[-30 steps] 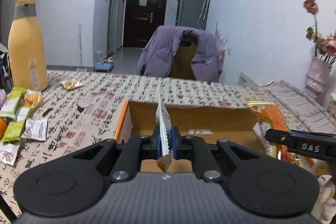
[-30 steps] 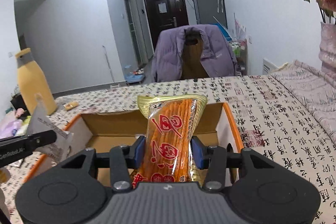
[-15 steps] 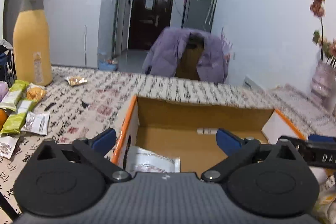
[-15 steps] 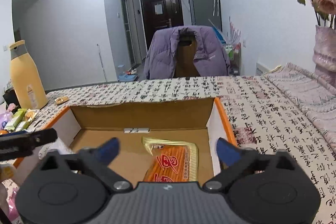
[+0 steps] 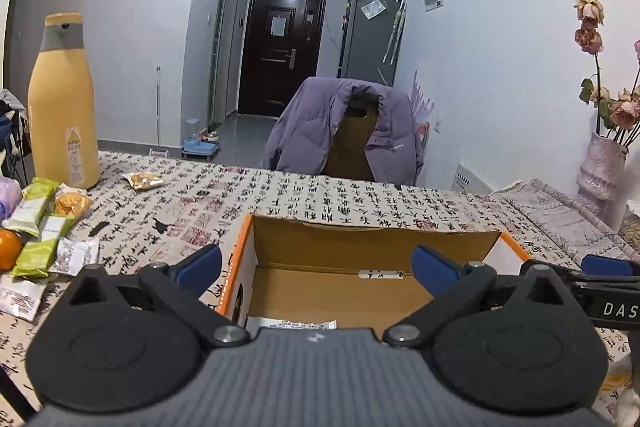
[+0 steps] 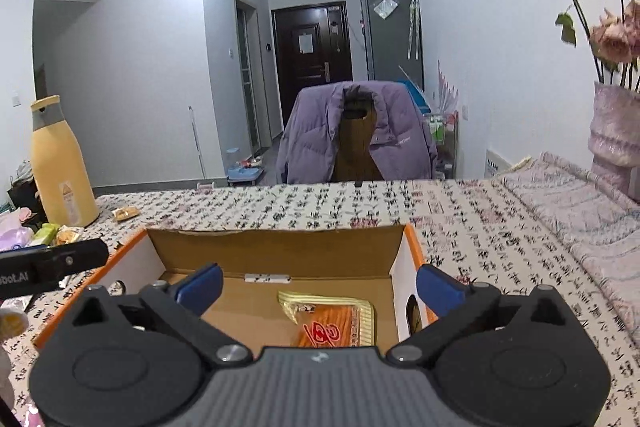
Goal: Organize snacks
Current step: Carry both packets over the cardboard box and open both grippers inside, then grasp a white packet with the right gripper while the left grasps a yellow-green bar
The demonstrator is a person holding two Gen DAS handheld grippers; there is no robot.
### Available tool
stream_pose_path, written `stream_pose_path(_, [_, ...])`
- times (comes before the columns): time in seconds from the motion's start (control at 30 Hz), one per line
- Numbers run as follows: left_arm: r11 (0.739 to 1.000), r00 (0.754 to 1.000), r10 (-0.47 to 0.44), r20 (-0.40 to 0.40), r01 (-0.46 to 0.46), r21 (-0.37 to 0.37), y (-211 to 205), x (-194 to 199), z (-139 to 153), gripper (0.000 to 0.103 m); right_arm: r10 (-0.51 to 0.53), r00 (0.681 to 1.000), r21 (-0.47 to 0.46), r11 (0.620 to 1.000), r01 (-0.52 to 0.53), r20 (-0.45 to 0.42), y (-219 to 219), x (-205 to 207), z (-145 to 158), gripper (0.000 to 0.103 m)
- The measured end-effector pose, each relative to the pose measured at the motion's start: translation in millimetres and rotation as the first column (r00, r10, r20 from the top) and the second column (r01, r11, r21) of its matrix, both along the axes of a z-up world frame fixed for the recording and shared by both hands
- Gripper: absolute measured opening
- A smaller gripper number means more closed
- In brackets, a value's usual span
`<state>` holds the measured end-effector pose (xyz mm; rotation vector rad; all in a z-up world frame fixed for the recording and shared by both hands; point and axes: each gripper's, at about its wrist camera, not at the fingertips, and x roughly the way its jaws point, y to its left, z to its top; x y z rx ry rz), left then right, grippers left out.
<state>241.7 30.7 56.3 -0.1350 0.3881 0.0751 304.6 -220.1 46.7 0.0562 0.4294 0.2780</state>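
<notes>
An open cardboard box (image 5: 372, 239) (image 6: 276, 251) with orange edges sits on the patterned tablecloth in front of both grippers. A silver snack packet (image 5: 292, 324) lies in its left end, just past my left gripper (image 5: 318, 263), which is open and empty above the box. An orange packet of sticks (image 6: 332, 323) with a gold edge lies on the box floor below my right gripper (image 6: 320, 285), also wide open and empty. Loose snacks remain on the cloth at the left: green bars (image 5: 38, 227), a silver packet (image 5: 76, 255), a small biscuit packet (image 5: 142, 181).
A tall yellow bottle (image 5: 64, 107) (image 6: 60, 163) stands at the far left of the table. An orange fruit (image 5: 9, 249) lies by the left edge. A vase of dried flowers (image 6: 616, 131) stands at the right. A chair with a purple jacket (image 5: 344, 131) is behind the table.
Both grippers opened and let go of their packets, which now lie in the box. Both have lifted slightly and drawn back from the box.
</notes>
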Motion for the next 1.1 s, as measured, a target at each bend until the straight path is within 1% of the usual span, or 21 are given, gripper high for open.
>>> stream_pose_path(0.27, [1.0, 1.0, 0.0, 0.015, 0.0, 0.014, 0.5, -31.0, 11.3, 0.103, -0.003, 1.0, -0.008, 1.0, 0.003, 0.031, -6.6, -38.4, 13.1, 0.103])
stream_pose_path(0.53, [1.0, 1.0, 0.001, 0.014, -0.002, 0.031, 0.3, -70.1, 11.6, 0.103, 0.001, 0.999, -0.023, 1.0, 0.0, 0.04, -14.4, -84.4, 11.9, 0.103])
stream_pose_path(0.77, [0.999, 1.0, -0.01, 0.001, 0.01, 0.041, 0.9, -103.8, 3.5, 0.103, -0.001, 0.999, -0.033, 0.999, 0.003, 0.034, -23.6, -120.7, 4.0, 0.103])
stream_pose_path(1.0, [0.999, 1.0, -0.01, -0.009, 0.01, 0.041, 5.5, -133.1, -15.4, 0.103, 0.001, 1.0, -0.036, 0.999, 0.0, 0.021, -32.2, -152.5, -7.1, 0.103])
stream_pose_path(1.1, [0.999, 1.0, -0.017, -0.015, 0.018, 0.042, 6.7, -144.2, -22.1, 0.103, 0.007, 1.0, -0.053, 0.999, -0.007, 0.012, -32.8, -165.1, -14.0, 0.103])
